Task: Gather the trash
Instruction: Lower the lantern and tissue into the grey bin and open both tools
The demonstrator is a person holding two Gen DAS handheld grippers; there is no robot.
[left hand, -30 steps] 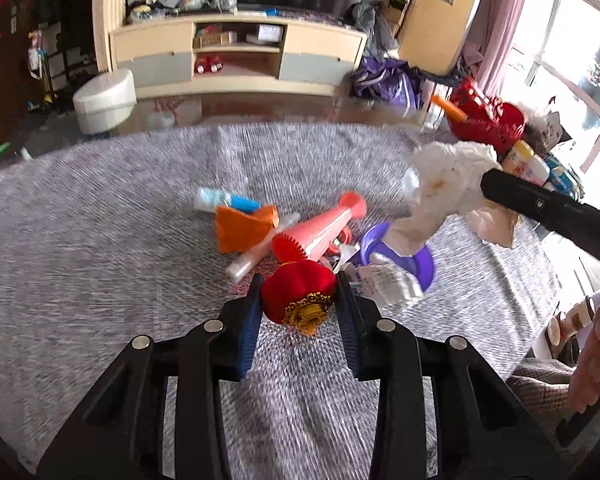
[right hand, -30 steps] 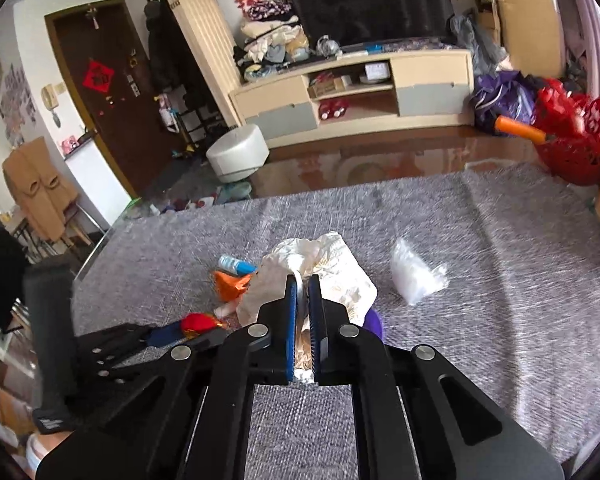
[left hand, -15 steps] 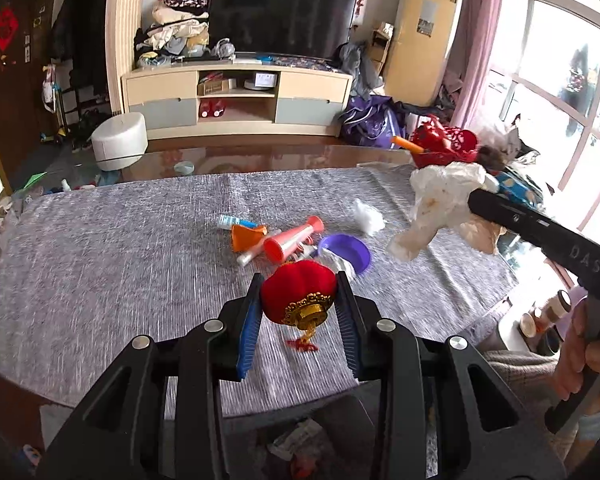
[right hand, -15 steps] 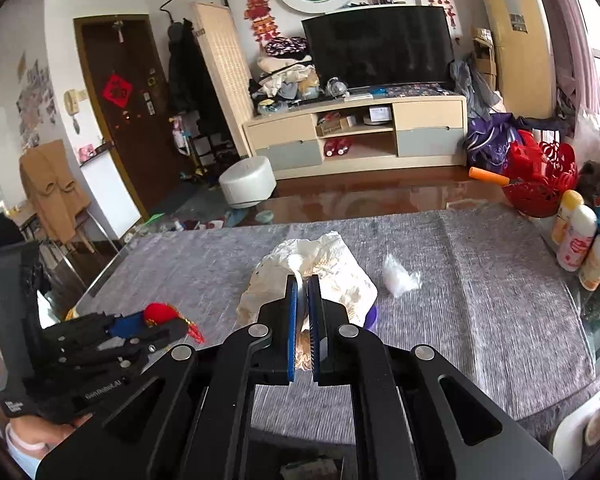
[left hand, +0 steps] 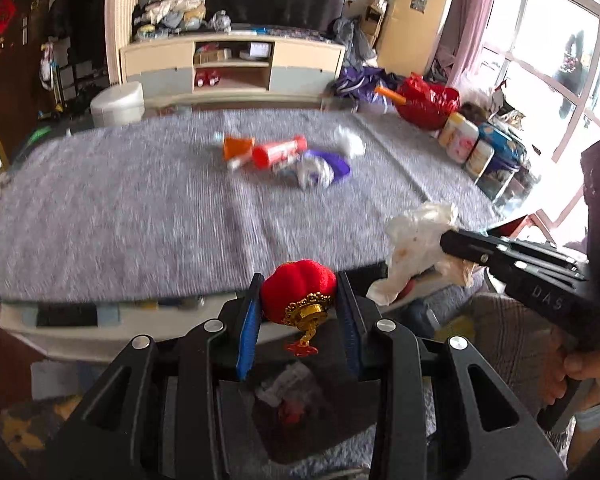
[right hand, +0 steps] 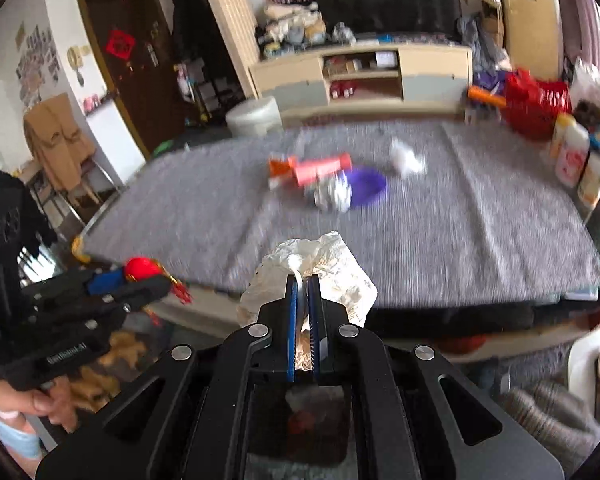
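Note:
My left gripper [left hand: 298, 300] is shut on a red plush lantern [left hand: 298, 294] with a gold cap and red tassel, held off the table's near edge above a dark bin [left hand: 300, 400] with trash in it. My right gripper [right hand: 303, 300] is shut on a crumpled white paper wad [right hand: 320, 268], also held past the table's near edge; the wad shows in the left wrist view [left hand: 416, 248]. The left gripper and lantern show in the right wrist view [right hand: 140, 270].
The grey-clothed table [left hand: 140, 220] holds a pile of trash: an orange cone [left hand: 238, 147], a red tube [left hand: 280, 152], a purple dish [left hand: 332, 164], foil and a white wad [left hand: 350, 142]. Bottles [left hand: 466, 146] stand at its right edge.
Both grippers have pulled back from the pile, off the table's near edge and lower, each still holding its item. The bin has come into view below them.

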